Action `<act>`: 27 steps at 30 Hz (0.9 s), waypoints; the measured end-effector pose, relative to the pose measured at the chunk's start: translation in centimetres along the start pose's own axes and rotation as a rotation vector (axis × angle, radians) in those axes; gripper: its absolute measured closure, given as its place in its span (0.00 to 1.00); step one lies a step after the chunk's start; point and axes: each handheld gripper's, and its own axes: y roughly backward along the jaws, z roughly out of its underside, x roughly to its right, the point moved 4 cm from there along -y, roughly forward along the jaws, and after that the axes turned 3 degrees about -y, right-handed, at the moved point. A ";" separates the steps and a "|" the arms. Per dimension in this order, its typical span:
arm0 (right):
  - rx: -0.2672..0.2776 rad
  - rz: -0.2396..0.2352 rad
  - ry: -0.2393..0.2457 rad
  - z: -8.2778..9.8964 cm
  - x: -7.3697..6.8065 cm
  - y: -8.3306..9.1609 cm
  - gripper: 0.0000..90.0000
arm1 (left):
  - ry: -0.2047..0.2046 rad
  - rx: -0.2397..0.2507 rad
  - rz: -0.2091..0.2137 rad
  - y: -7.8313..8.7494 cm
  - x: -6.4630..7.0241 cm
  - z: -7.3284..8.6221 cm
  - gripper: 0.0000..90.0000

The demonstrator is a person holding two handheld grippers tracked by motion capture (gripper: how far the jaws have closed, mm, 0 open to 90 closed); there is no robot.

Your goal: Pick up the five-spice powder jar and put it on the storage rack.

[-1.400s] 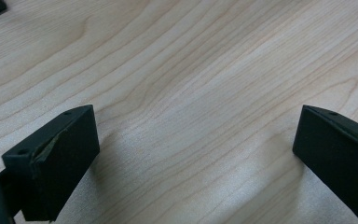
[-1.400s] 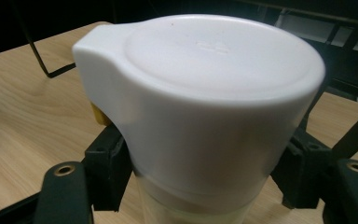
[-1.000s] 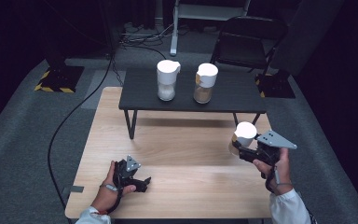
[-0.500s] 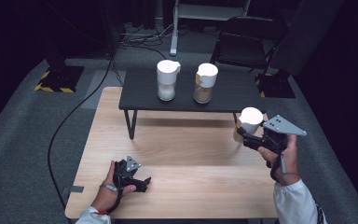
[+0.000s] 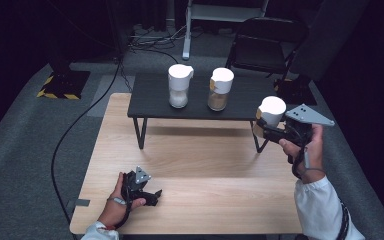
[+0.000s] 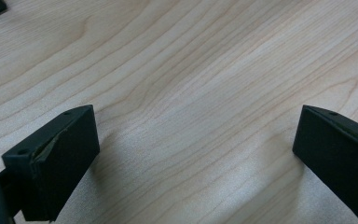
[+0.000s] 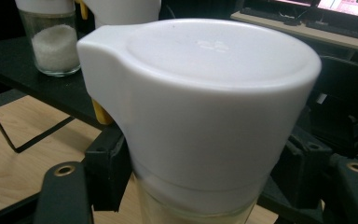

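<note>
Dark carpet surrounds a pale wooden table [image 5: 195, 160], with a low black table [image 5: 152, 97] standing at its far edge. Two white-lidded jars, one of white grains [image 5: 179, 86] and one of brown [image 5: 220, 89], stand on the black table. At the right edge, the right hand [image 5: 305, 147] is raised, its gripper [image 5: 266, 129] clamped around a third jar [image 5: 271, 111] held upright in the air just off the black table's right end. The left gripper [image 5: 147, 192] lies low on the wood, jaws wide apart.
</note>
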 end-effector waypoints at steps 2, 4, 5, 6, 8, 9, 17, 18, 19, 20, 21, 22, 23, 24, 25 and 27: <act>0.000 0.006 0.000 -0.4 0.1 -0.2 0.33 | 0.000 0.000 0.000 0.0 0.0 0.0 0.00; 0.006 0.009 -0.003 -0.7 0.2 -0.4 0.33 | 0.000 0.000 -0.001 0.0 0.0 0.0 0.00; 0.009 0.012 -0.006 -0.8 0.2 -0.5 0.33 | 0.000 0.000 0.000 0.0 0.0 0.0 0.00; 0.009 0.016 -0.005 -1.0 0.3 -0.6 0.33 | 0.000 0.000 0.000 0.0 0.0 0.0 0.00; 0.014 0.020 -0.009 -1.3 0.3 -0.8 0.33 | -0.001 0.000 -0.001 0.0 0.0 0.0 0.00; 0.012 0.018 -0.013 -1.5 0.4 -1.0 0.33 | -0.001 0.000 -0.001 0.0 0.0 0.0 0.00; 0.020 0.033 -0.016 -2.4 0.5 -2.3 0.33 | 0.000 0.000 0.000 0.0 0.0 0.0 0.00; 0.021 0.035 -0.019 -2.5 0.6 -2.5 0.33 | 0.000 0.000 0.000 0.0 0.0 0.0 0.00; 0.020 0.035 -0.019 -2.6 0.6 -2.7 0.33 | 0.000 0.000 0.000 0.0 0.0 0.0 0.00; 0.021 0.035 -0.019 -2.7 0.7 -2.9 0.33 | -0.001 0.000 -0.001 0.0 0.0 0.0 0.00; 0.023 0.036 -0.019 -2.9 0.8 -3.1 0.33 | 0.000 0.000 0.000 0.0 0.0 0.0 0.00; 0.022 0.039 -0.018 -3.0 0.8 -3.2 0.33 | 0.000 0.000 0.000 0.0 0.0 0.0 0.00; 0.025 0.043 -0.020 -3.1 0.8 -3.4 0.33 | 0.000 0.000 0.000 0.0 0.0 0.0 0.00; 0.028 0.046 -0.023 -3.2 0.8 -3.6 0.33 | 0.000 0.000 0.000 0.0 0.0 0.0 0.00; 0.032 0.046 -0.025 -3.3 0.9 -3.7 0.33 | 0.000 0.000 0.000 0.0 0.0 0.0 0.00; 0.033 0.049 -0.033 -3.5 1.1 -4.0 0.33 | 0.000 0.000 0.000 0.0 0.0 0.0 0.00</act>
